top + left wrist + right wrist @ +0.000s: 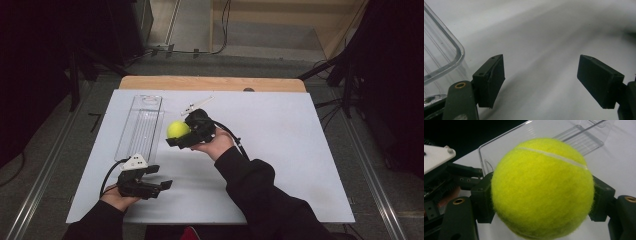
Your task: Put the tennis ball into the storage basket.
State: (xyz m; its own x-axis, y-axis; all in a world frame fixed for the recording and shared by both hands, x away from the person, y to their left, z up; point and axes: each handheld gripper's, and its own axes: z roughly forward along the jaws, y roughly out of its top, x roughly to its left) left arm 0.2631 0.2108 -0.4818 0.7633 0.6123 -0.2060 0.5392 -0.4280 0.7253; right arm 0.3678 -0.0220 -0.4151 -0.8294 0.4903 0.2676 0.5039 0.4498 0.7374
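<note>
A yellow tennis ball is held just above the white board, to the right of a long clear plastic tray. My right gripper is shut on it. In the right gripper view the ball sits between both jaws, with the tray behind it. My left gripper hovers near the board's front left, open with nothing between its jaws. In the left gripper view that gripper has its jaws wide apart over bare board, and the tray's rounded corner lies at the left.
The white board covers most of a wooden table. Its right half is bare. Black cables trail from both grippers. Dark stands and cables line the floor around the table. My left gripper also appears at the left of the right gripper view.
</note>
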